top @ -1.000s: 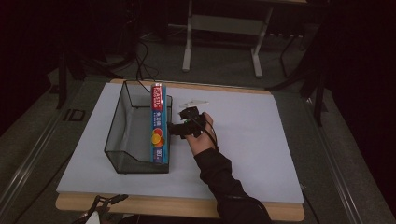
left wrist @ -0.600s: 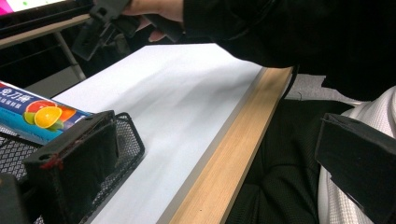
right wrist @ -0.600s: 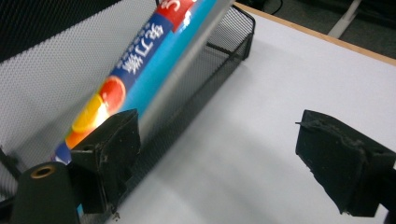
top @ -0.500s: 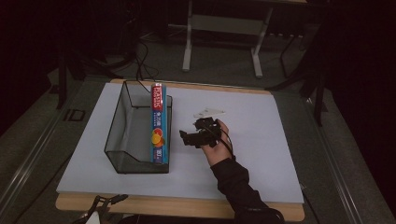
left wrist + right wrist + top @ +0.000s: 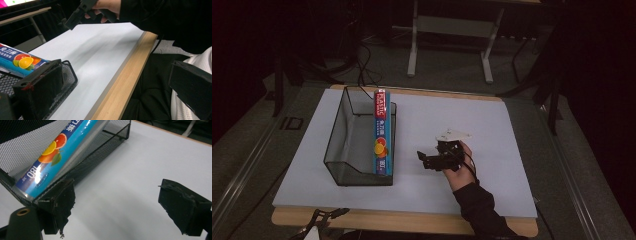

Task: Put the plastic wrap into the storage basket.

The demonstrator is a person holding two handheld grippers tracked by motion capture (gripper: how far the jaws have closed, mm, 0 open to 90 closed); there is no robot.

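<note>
The left gripper [image 5: 324, 220] is hanging at the counter's [image 5: 492, 125] near wooden edge, its fingers [image 5: 40, 85] spread wide and holding nothing. The right gripper [image 5: 428, 159] is hovering over bare white surface just beside the wire basket [image 5: 343, 150], fingers gaping and empty. The plastic wrap box [image 5: 382, 131] is lying along the basket's right wall, long axis running near to far.

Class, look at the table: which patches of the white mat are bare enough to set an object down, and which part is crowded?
Bare: the white mat right of the mesh basket, from the far edge down to the right gripper, and beyond that hand to the mat's right edge. Crowded: the left part, where the basket holds the plastic wrap box.
</note>
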